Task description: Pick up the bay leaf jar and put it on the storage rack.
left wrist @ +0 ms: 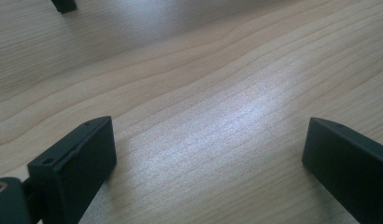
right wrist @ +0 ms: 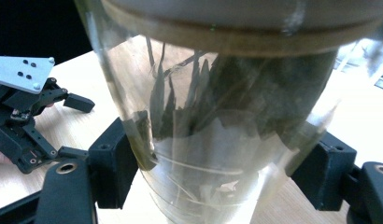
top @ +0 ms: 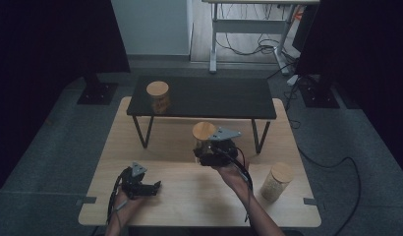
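Note:
A glass jar with a wooden lid and dark leaves inside hangs above the wooden table, just in front of the low black shelf. My right gripper is shut on it. In the right gripper view the jar sits tilted between the two black jaws, which press on its glass wall from both sides, with my right gripper low on its body. My left gripper rests on the table at the front left. In its own view my left gripper stands open over bare wood.
A second lidded jar stands on the left end of the black shelf. A third jar with pale contents stands on the table at the front right. The left gripper lies left of the held jar in the right gripper view.

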Demonstrator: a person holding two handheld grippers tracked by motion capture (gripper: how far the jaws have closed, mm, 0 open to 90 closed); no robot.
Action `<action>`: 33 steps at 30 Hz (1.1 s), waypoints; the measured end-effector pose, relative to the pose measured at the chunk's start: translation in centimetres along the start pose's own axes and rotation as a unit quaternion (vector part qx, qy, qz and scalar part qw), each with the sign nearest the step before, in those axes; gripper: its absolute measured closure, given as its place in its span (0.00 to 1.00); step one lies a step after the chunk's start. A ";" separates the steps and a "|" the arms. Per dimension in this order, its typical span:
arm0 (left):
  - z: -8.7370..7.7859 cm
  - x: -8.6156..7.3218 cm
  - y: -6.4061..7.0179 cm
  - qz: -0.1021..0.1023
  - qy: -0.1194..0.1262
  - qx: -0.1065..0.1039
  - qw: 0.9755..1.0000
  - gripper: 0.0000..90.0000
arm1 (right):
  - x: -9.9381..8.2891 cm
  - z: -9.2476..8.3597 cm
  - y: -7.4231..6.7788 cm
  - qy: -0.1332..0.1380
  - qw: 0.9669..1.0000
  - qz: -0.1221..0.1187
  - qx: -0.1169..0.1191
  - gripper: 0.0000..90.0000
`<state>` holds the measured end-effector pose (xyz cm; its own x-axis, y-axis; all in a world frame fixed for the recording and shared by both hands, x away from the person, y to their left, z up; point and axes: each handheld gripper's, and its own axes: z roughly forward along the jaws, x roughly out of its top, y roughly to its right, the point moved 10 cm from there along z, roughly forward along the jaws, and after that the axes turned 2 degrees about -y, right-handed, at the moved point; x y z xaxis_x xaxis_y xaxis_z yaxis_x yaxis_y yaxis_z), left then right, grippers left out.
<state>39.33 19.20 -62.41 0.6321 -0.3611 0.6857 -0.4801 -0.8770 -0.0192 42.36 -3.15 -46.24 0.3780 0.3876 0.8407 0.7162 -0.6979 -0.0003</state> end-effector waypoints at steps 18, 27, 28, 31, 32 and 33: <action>0.0 0.0 0.1 -0.003 -0.001 0.004 1.000 0.03 | 1.9 -0.2 1.4 0.009 1.000 0.008 -0.008 0.28; 0.0 0.0 0.0 -0.010 -0.001 0.009 1.000 0.02 | 2.6 -0.5 1.9 0.012 1.000 0.012 -0.011 0.28; 0.0 -0.1 0.0 -0.011 -0.001 0.010 1.000 0.02 | 2.7 -0.5 1.9 0.012 1.000 0.012 -0.011 0.28; 0.0 -0.1 0.1 -0.011 -0.001 0.010 1.000 0.02 | 3.0 -0.5 2.1 0.012 1.000 0.011 -0.012 0.28; 0.0 -0.1 0.1 -0.011 -0.001 0.010 1.000 0.02 | 3.2 -0.5 2.1 0.013 1.000 0.011 -0.013 0.28; 0.0 -0.1 0.0 -0.011 -0.001 0.010 1.000 0.02 | 3.3 -0.5 2.2 0.013 1.000 0.012 -0.012 0.28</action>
<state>39.26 19.18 -62.44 0.6439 -0.3417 0.6845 -0.4532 -0.8912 -0.0185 44.86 -3.70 -43.18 0.3786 0.3552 0.8547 0.6925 -0.7214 -0.0070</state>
